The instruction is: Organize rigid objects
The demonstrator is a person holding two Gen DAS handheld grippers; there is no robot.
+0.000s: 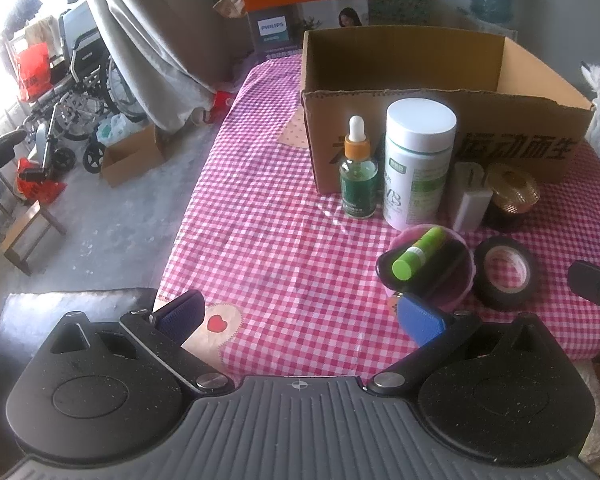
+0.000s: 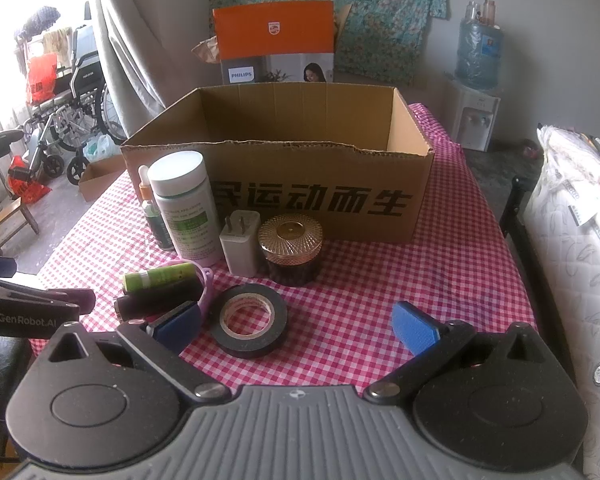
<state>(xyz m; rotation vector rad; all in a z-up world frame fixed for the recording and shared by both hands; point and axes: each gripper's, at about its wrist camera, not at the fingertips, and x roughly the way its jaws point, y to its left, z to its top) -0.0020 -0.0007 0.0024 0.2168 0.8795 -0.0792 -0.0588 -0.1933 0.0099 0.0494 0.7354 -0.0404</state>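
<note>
An open cardboard box (image 2: 320, 196) (image 1: 540, 80) stands on the pink checked tablecloth. In front of it stand a green dropper bottle (image 1: 358, 174) (image 2: 153, 216), a white supplement jar (image 1: 418, 160) (image 2: 184, 208), a white plug charger (image 2: 240, 244) (image 1: 471, 204) and a brown faceted candle jar (image 2: 291, 250) (image 1: 510, 196). Nearer lie a green tube (image 1: 418, 254) (image 2: 158, 277), a dark tube (image 2: 156, 300) in a pink band, and a roll of black tape (image 2: 248, 320) (image 1: 504, 270). My left gripper (image 1: 300, 316) is open over bare cloth. My right gripper (image 2: 296, 326) is open around the tape roll.
The table's left edge drops to a grey floor with a wheelchair (image 1: 76, 80), a small carton (image 1: 130, 156) and a wooden stool (image 1: 28, 236). An orange Philips box (image 2: 274, 40) stands behind the cardboard box. A water dispenser (image 2: 476, 92) and white bedding (image 2: 572, 240) lie to the right.
</note>
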